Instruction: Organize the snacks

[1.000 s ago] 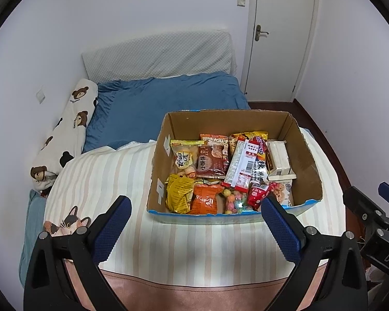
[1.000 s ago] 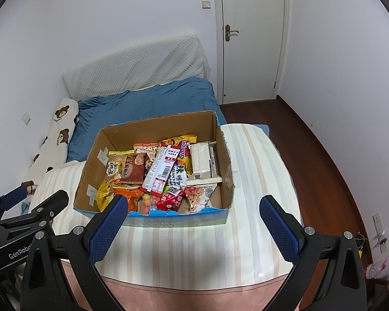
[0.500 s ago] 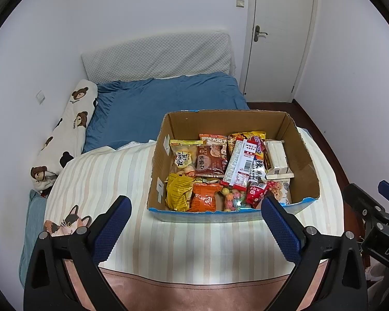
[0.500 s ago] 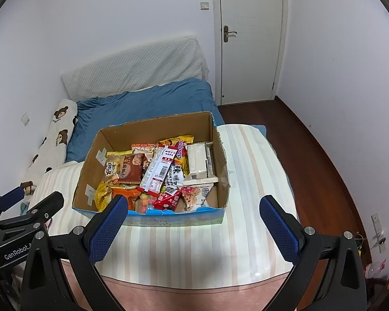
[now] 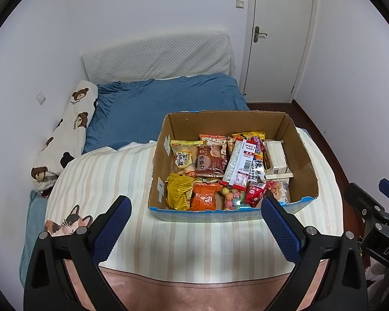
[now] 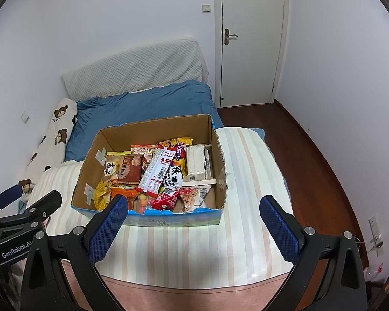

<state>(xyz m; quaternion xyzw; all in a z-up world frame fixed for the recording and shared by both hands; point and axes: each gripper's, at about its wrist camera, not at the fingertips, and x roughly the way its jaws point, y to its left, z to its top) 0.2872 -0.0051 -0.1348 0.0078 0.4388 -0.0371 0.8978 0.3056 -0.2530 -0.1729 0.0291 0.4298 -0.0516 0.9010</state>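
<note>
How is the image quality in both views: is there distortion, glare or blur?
Left wrist view: strong fisheye bending, dark corners, the brown cardboard snack box sharp. Right wrist view: same curving at the white door, a small glare spot on the striped cloth, no visible blur.

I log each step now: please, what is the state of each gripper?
Left gripper: open, holding nothing.
Right gripper: open, holding nothing.

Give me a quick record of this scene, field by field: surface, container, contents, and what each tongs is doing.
surface: striped blanket on a bed
container: open cardboard box
contents: mixed snack packets, including a yellow bag, orange bag, white pack
left tongs: open, empty, short of the box
right tongs: open, empty, short of the box
</note>
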